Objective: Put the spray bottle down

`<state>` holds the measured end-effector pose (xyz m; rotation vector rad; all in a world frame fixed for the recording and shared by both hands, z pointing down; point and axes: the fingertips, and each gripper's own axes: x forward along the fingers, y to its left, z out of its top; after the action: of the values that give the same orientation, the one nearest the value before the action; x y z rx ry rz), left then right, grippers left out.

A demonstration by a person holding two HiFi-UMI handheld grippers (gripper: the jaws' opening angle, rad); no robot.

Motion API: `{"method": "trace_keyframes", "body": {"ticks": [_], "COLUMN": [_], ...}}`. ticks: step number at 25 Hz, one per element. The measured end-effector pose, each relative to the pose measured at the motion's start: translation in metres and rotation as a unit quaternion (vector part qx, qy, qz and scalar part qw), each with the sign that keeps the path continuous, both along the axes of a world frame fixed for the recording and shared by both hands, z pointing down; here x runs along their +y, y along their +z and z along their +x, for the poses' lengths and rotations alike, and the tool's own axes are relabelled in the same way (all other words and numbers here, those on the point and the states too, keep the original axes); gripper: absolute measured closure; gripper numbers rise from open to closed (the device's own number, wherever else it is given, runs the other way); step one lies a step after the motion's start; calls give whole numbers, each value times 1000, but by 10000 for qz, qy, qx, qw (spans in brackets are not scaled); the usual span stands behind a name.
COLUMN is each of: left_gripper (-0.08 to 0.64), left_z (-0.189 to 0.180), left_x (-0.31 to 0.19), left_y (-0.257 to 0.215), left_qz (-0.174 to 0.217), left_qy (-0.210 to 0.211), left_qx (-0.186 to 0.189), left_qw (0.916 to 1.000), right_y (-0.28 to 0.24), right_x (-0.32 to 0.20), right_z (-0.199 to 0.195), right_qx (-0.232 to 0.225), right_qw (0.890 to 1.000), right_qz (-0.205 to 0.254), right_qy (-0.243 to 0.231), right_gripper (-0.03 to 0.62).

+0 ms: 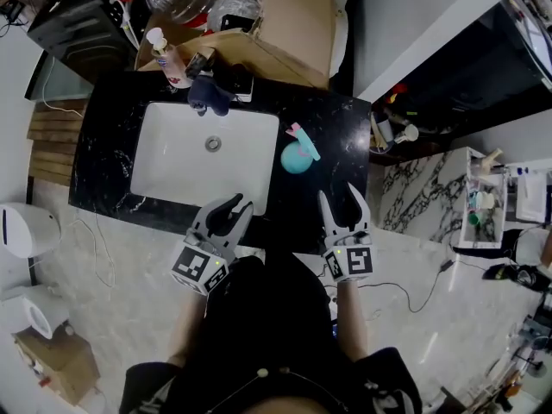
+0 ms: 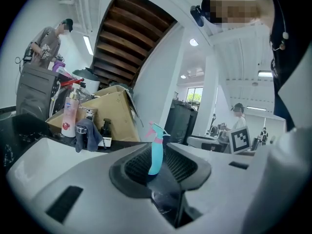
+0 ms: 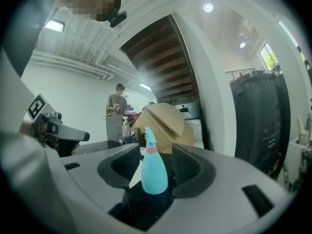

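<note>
Spray bottle (image 1: 297, 155) is seen upright on black counter (image 1: 323, 115), just right of sink (image 1: 172, 175). Right gripper (image 1: 340, 192) is held near the counter's front edge, clear of bottle, jaws apart and closing on nothing. Left gripper (image 1: 241, 203) is held over the sink's front rim, gap narrow, empty.

Spray bottle (image 1: 297, 155) stands on counter (image 1: 321, 198), right of sink (image 1: 177, 169).

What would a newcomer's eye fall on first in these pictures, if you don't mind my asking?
The teal spray bottle with its pink trigger stands out most, upright on the black marble counter just right of the white sink. Next come the two grippers at the counter's near edge: the left gripper by the sink's near right corner, and the right gripper, empty, its jaws closing, short of the bottle.
</note>
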<state>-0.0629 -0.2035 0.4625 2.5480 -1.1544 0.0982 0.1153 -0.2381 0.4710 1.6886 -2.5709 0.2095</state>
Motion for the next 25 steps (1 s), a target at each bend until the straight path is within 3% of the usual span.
{"method": "trace_keyframes", "body": {"ticks": [2,5,6,15,20,25], "left_gripper": [471,474,474,482,486,489], "left_z": [2,5,5,5,2,5], "left_x": [8,24,29,81,104,118], "left_y": [-3,-8,-9,-20,-25,-35], "left_qz": [32,80,93,235,295,459], "left_qy": [109,281,344,644,651,677], "left_qx": [60,152,194,416,509,546], "left_qw": [9999,9995,9992,9968,9961,9952], "right_y": [-14,-30,-35,-56,-59,-72], "right_x": [21,52,60,136,168,180], "right_z": [5,1,-4,-43,-64,-79], "right_qx": [110,423,513,307,-85,-607], "right_qw": [9996,9981,9975,9986,9996,9966], "right_qz": [185,341,403,438,190,280], "right_qy": [199,301,264,29,-179,-488], "right_gripper": [437,578,588,589,589,589]}}
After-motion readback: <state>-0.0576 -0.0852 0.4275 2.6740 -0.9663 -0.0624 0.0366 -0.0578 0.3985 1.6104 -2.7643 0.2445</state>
